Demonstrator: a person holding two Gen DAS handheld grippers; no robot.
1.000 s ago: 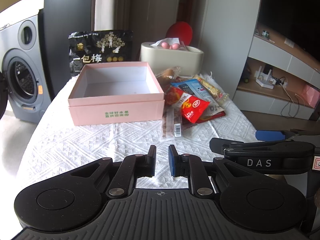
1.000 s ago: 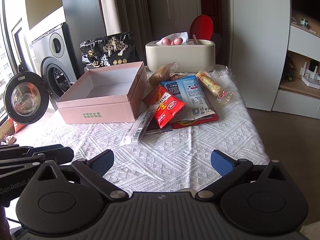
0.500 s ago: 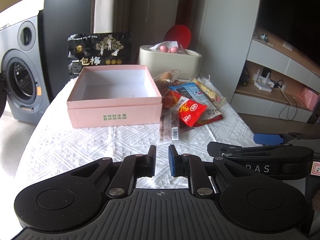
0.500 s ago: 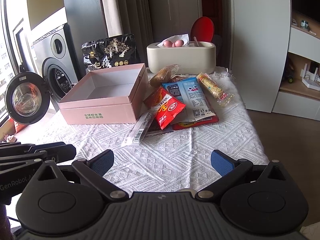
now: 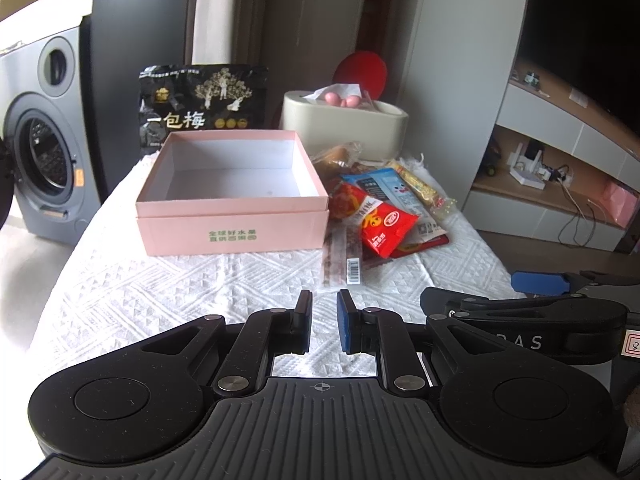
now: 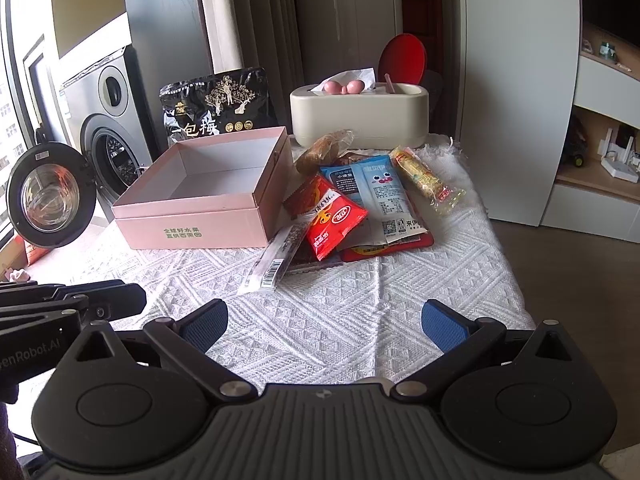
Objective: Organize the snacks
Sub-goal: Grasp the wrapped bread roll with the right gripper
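Change: both views sit slightly nearer the table than a second ago; nothing else has shifted.
Left gripper (image 5: pixel 324 326): fingers nearly together, empty.
Right gripper (image 6: pixel 324 326): fingers wide apart, empty.
Snacks (image 6: pixel 360 208): piled right of the empty pink box (image 6: pixel 208 208).
Nearest item: barcode strip (image 6: pixel 276 260), long axis toward the grippers, likely the right's pick.
Pose: both tilted downward.

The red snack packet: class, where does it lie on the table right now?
In the right wrist view the red snack packet lies on the snack pile just right of the pink box, overlapping the blue packet beside it.
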